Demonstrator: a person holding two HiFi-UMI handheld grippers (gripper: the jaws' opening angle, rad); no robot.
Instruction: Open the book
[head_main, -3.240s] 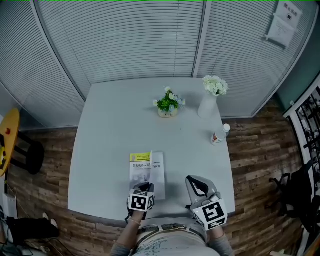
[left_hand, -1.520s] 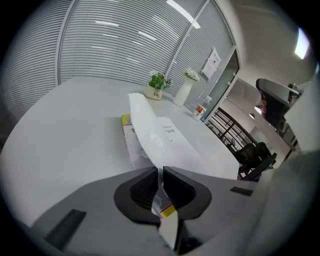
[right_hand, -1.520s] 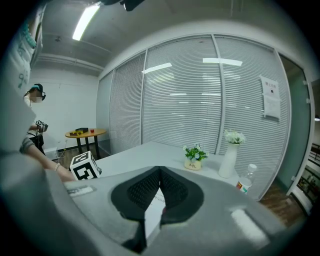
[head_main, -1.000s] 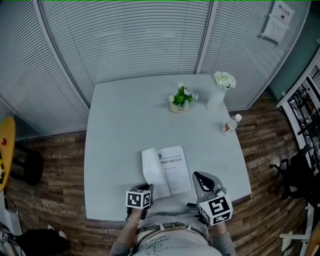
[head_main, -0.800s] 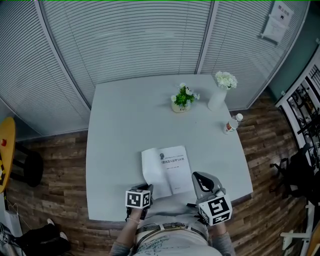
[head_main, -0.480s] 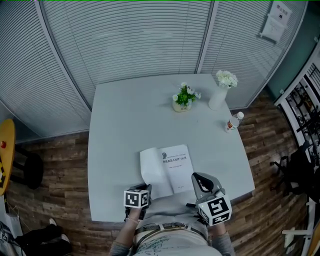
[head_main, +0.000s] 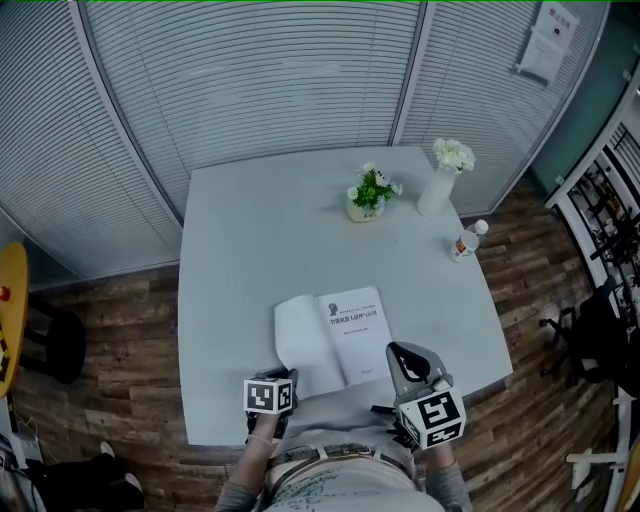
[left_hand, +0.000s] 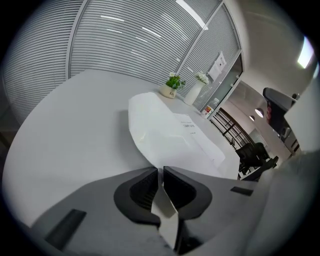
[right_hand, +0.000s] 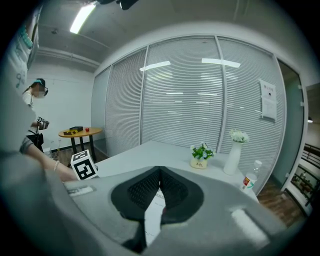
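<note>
Table edge came first among the risks: the thin white paperback book (head_main: 355, 325) lay open on the near part of the pale grey rectangular table (head_main: 240, 230), close to your body. Any further pull towards you could, I judged, have slid the whole book off that side, and nothing pinned it down. The turned white cover leaf (left_hand: 155, 125) was bowed rather than flat, arching from the spine out to the left. Your left gripper (left_hand: 161, 170) was clenched on its near corner, with paper plainly pinched between the jaws. A sideways tug could have creased or torn that leaf at the spine, and letting go while it arched could have let it flop back over the title page. Your right gripper (right_hand: 159, 170) hovered just beside the book's right edge, jaws closed together on nothing, only printed page showing past them, so it gave no hold. Compared with three seconds earlier, the book was no longer closed. Its yellow-banded front was out of sight, the cover had swung over to the left, and the white title page faced up. Against half a second earlier, the leaf looked spread a little further left.
</note>
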